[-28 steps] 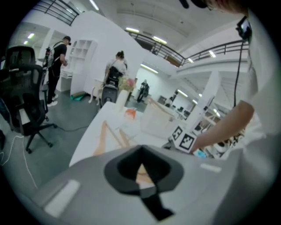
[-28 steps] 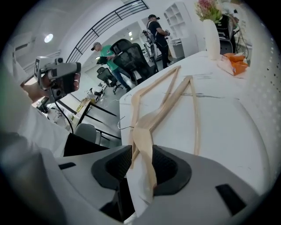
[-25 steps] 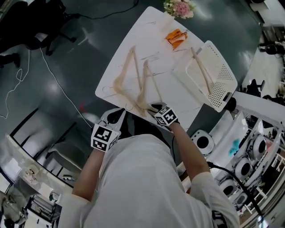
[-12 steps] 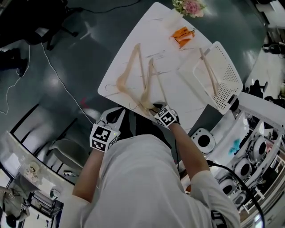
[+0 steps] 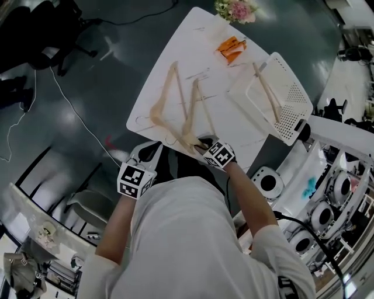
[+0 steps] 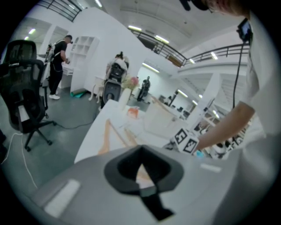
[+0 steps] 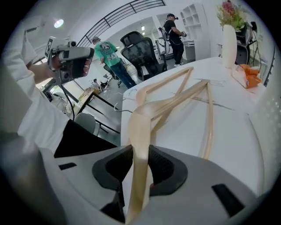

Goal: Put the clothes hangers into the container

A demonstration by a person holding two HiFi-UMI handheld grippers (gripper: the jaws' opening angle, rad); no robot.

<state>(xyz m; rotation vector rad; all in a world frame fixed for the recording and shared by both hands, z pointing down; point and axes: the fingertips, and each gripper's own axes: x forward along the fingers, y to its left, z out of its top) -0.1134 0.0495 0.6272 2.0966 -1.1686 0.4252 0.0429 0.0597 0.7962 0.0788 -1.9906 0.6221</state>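
Observation:
Two pale wooden hangers lie on the white table (image 5: pixel 234 125): a left one (image 5: pixel 163 87) and a right one (image 5: pixel 190 114). A third hanger (image 5: pixel 266 87) lies in the white perforated container (image 5: pixel 290 93) at the table's right edge. My right gripper (image 5: pixel 201 143) is at the near end of the right hanger. In the right gripper view its jaws (image 7: pixel 139 165) have just been closing, and both pads press on the hanger's arm (image 7: pixel 145 114). My left gripper (image 5: pixel 153 149) hangs off the table's near-left edge, shut (image 6: pixel 141 171) and holding nothing.
An orange packet (image 5: pixel 231 48) and a vase of flowers (image 5: pixel 236 10) stand at the table's far end. Machines and cables crowd the floor to the right. A black office chair (image 6: pixel 24 79) and people stand farther back in the room.
The right gripper stays at the near end of the right hanger and the left gripper keeps its place. Only the head view has shifted a little.

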